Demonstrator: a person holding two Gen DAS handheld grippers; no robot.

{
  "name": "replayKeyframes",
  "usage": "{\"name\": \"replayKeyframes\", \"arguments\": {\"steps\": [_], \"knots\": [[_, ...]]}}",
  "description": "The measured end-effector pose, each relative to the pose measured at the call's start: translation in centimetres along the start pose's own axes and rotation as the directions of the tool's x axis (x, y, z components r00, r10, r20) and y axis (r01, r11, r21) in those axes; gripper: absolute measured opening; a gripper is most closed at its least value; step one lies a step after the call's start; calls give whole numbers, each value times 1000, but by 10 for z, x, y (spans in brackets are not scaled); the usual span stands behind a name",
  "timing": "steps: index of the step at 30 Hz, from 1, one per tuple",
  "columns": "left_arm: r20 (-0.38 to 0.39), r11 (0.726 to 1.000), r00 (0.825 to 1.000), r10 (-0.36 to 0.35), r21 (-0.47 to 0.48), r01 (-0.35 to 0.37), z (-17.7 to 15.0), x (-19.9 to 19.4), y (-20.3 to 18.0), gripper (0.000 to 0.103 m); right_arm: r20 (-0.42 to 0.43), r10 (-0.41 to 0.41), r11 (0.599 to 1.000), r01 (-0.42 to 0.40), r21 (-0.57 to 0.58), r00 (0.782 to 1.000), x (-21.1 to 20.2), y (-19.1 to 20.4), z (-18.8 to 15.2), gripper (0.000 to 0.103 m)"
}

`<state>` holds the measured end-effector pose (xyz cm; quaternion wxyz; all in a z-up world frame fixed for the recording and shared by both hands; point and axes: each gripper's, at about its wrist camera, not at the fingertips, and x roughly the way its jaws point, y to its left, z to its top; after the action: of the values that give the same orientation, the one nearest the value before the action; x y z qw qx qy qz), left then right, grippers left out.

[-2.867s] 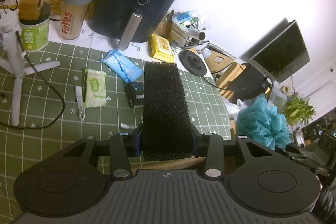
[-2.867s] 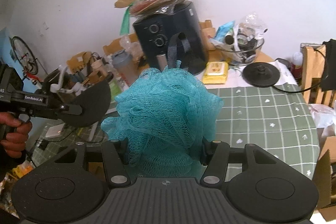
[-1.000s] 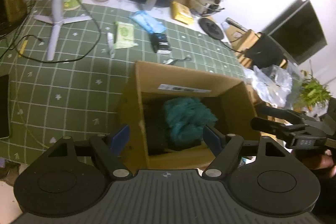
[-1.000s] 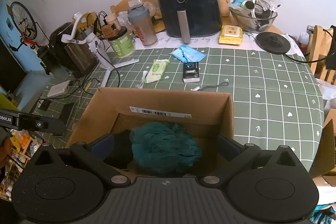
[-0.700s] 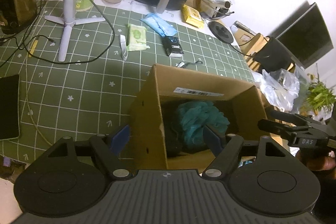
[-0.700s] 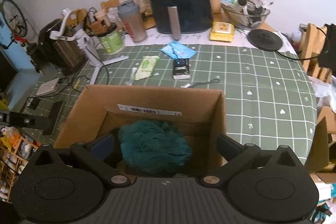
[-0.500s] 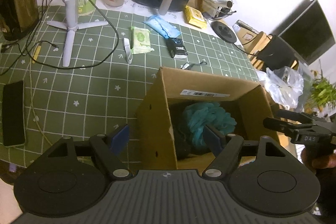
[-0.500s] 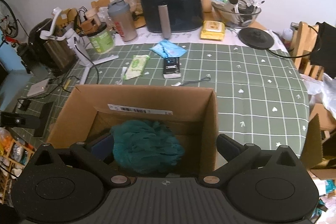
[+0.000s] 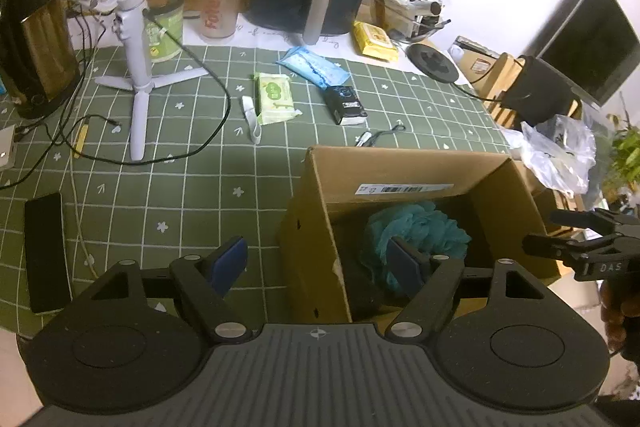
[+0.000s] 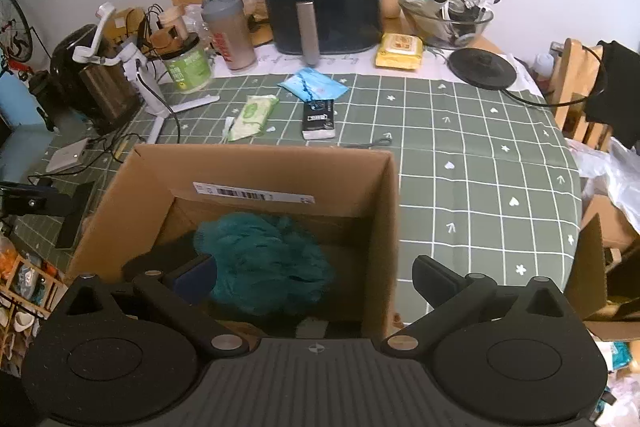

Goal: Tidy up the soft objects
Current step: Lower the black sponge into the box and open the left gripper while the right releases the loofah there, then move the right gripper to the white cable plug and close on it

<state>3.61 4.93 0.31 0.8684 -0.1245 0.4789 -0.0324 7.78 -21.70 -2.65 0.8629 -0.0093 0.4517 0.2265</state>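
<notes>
Teal mesh bath pouf sits at the bottom of the open cardboard box, roughly centred, with a dark sponge block just beside it on the box's left side; the sponge is mostly in shadow and its outline is hard to make out.

Left tongs spread wide, holding nothing, straddling the box's left wall. Right tongs also spread wide and empty, straddling the box's right wall: one finger over the interior, the other outside, over the green checked surface.

Handling, judged: the pouf looks very light and springy, a gathered net that crushes under any squeeze and rebounds. It won't slip or break, but loose loops could snag on a finger. Best hold would be a deep pinch through the bunched middle rather than the outer frills. The sponge looks light too, compressible but shape-keeping; grip across its narrow faces.

Beyond the box, a green wipes pack and a blue packet lie on the surface.
</notes>
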Motion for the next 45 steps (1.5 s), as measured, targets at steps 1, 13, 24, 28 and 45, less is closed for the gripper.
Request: {"name": "replayKeyframes", "arguments": {"steps": [1, 13, 24, 28, 45], "knots": [[5, 1000, 1000, 2, 6, -2, 0, 0, -1, 76, -17, 12, 1000, -12, -8, 1000, 1, -1, 0, 103], [53, 998, 997, 51, 38, -53, 9, 2, -9, 77, -67, 43, 998, -46, -44, 997, 15, -29, 22, 103], [100, 993, 991, 91, 67, -98, 24, 8, -21, 77, 32, 1, 999, 0, -38, 999, 22, -71, 60, 103], [112, 991, 988, 102, 72, -111, 28, 11, -23, 77, 46, -8, 998, 10, -57, 999, 33, -80, 73, 103], [146, 971, 977, 157, 158, -180, 26, 34, -47, 77, 32, 17, 987, -12, -161, 999, 120, -112, 107, 103]]}}
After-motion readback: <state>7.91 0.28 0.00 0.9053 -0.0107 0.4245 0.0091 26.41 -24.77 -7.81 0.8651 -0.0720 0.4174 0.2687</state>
